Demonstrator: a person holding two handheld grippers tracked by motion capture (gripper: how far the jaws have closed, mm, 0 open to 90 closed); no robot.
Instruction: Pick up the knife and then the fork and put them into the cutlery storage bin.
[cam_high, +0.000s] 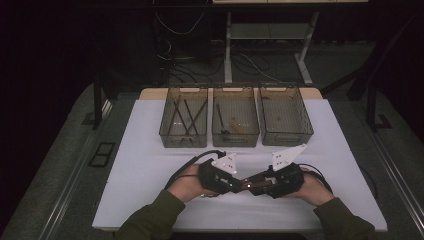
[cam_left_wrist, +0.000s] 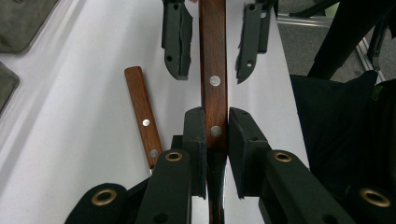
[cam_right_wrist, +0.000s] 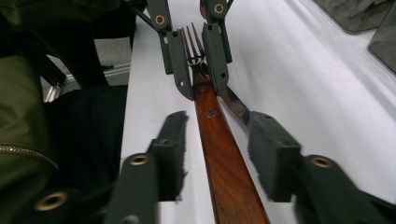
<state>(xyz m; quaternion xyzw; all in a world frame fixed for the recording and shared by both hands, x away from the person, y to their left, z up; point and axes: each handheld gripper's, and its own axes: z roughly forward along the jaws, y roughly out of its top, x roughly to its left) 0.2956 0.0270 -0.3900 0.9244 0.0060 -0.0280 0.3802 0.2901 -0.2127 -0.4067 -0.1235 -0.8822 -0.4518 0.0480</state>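
Note:
A fork with a brown wooden handle (cam_left_wrist: 214, 56) is held level just above the white table (cam_high: 150, 165) near its front edge. My left gripper (cam_left_wrist: 215, 116) is shut on the fork where the handle meets the metal neck. The tines (cam_right_wrist: 194, 39) stick out beyond its jaws in the right gripper view. My right gripper (cam_right_wrist: 217, 120) is open, with one jaw on each side of the handle (cam_right_wrist: 224, 154) and neither touching it. In the high view the left gripper (cam_high: 220, 177) and right gripper (cam_high: 280, 180) face each other with the fork (cam_high: 255, 184) between them.
A second wooden-handled utensil (cam_left_wrist: 142, 116) lies on the table beside the fork, its flat metal blade (cam_right_wrist: 236, 107) showing under the handle. Three clear bins stand at the back: left (cam_high: 182, 117) with several utensils, middle (cam_high: 235, 120) with a few, right (cam_high: 285, 117).

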